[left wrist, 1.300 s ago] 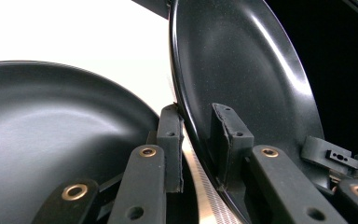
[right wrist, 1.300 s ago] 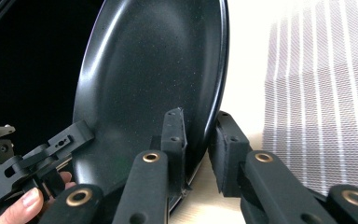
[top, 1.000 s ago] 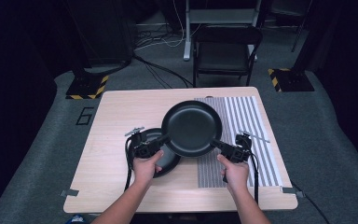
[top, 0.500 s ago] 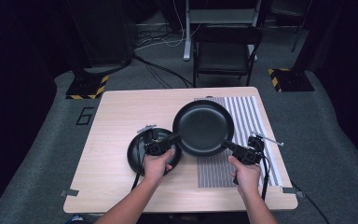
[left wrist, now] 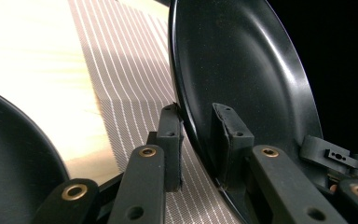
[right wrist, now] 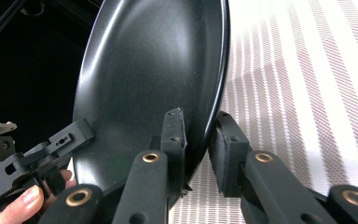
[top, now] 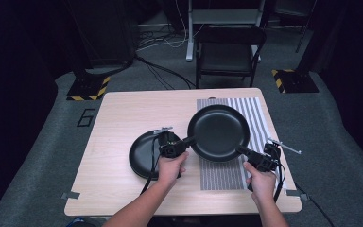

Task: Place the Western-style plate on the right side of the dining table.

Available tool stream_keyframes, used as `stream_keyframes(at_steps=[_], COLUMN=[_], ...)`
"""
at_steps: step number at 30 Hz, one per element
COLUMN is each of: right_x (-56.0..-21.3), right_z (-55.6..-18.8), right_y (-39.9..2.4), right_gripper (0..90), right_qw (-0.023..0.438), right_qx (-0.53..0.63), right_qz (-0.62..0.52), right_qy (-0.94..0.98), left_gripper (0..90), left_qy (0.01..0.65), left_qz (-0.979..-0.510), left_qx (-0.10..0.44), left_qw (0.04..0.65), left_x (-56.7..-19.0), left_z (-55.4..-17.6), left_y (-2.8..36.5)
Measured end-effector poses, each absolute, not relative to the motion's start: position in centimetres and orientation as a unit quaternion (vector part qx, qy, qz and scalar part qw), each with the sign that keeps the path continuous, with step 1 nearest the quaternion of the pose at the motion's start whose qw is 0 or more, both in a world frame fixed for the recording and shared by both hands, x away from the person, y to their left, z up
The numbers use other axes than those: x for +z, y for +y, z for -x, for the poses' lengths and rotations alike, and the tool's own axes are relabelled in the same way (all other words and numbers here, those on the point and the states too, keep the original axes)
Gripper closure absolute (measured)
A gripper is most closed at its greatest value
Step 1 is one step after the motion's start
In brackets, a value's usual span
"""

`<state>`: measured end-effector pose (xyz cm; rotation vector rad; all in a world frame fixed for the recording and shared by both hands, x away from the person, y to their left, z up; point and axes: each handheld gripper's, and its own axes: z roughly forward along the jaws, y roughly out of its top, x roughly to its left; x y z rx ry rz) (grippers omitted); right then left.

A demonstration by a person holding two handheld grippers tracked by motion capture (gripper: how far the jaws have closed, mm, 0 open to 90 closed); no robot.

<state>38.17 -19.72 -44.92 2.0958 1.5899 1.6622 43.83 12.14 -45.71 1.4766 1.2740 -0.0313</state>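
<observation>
On the wooden table, the pan hangs over the striped mat, its rim clamped at eight o'clock by the left gripper and at four by the right gripper.

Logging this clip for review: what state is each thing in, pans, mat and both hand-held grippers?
Upper pan: lifted off the table, held by its rim on two sides, over the striped mat.
Lower pan: lying flat on the table, empty.
Striped mat: spread flat.
Left hand-held gripper: shut on the upper pan's rim.
Right hand-held gripper: shut on the opposite rim.
Chair: standing, unoccupied.
</observation>
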Motion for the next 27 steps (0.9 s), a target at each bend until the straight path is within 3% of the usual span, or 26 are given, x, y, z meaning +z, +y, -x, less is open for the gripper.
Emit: stream_keyframes(at_steps=[27], right_x=[-47.2], right_z=[-36.9], right_y=[-24.0], right_gripper=[76.5], right_qw=[0.022], right_qx=[0.516], right_qz=[-0.706], right_qy=[0.485], left_gripper=[74.3], left_qy=[0.537], left_qz=[-0.642], left_qx=[-0.051], left_qw=[0.545], left_x=[-48.1], left_z=[-44.9], left_y=[7.5])
